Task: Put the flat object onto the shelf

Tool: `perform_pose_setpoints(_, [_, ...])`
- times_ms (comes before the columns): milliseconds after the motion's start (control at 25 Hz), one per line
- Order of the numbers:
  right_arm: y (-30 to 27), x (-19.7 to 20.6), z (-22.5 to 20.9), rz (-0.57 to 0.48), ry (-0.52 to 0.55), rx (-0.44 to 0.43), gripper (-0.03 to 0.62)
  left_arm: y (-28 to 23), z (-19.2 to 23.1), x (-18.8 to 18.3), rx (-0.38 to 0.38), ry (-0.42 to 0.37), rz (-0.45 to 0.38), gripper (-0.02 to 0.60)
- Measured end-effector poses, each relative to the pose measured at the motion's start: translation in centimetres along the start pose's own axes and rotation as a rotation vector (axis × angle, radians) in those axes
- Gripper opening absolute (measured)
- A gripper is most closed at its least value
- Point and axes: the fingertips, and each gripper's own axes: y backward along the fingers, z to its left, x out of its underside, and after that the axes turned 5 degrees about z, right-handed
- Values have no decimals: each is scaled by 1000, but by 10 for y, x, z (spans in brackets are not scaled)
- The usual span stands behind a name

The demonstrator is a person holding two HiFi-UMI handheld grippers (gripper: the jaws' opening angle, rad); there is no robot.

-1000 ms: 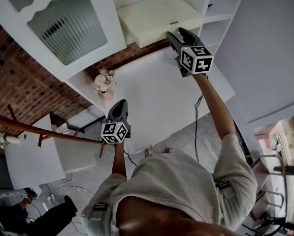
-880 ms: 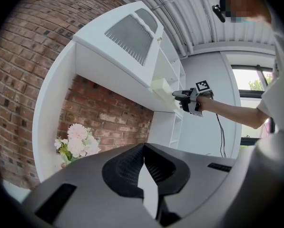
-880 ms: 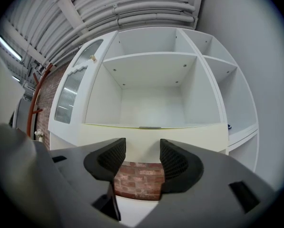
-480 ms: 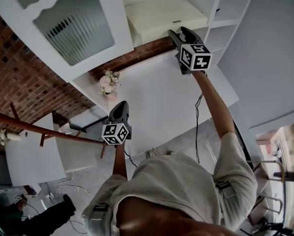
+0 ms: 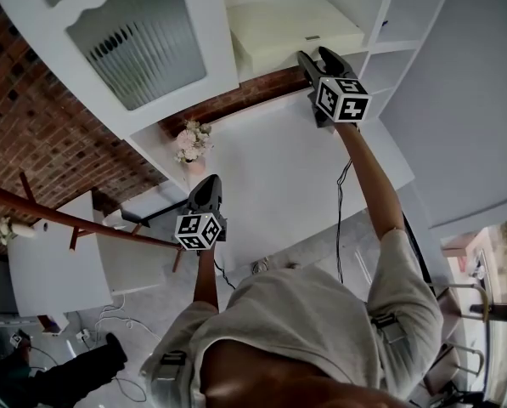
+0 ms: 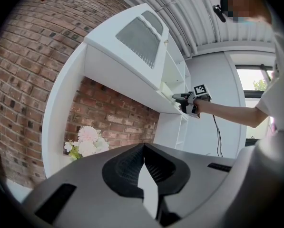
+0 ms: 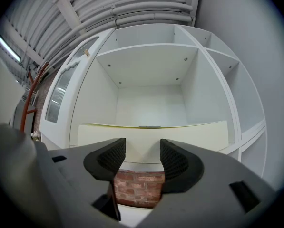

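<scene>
Flat object [image 5: 291,28] lies on the shelf [image 7: 151,106] — placing looks done; right gripper [image 5: 314,56] at the shelf's front, jaws apart, empty — left gripper [image 5: 208,183] below the shelf, jaws together.

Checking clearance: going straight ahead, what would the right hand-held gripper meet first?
Probably the front edge of the cream flat object on the shelf, straight ahead of its open jaws; depth unclear.

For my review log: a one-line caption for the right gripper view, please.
Right hand-held gripper, jaws apart, faces the cream flat board resting in the white shelf unit.
</scene>
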Motion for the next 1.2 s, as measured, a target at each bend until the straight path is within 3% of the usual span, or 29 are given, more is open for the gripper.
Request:
perform_pose_setpoints(360, [1, 1, -2, 31, -9, -5, 230, 6, -11, -4, 15, -6, -7, 15])
perform_pose_setpoints(760, [28, 20, -1, 9, -47, -32, 87, 17, -14, -4, 16, -7, -5, 15])
perform_pose_setpoints(1200, [67, 30, 6, 5, 52, -24, 29, -2, -38, -2, 85, -21, 16, 15])
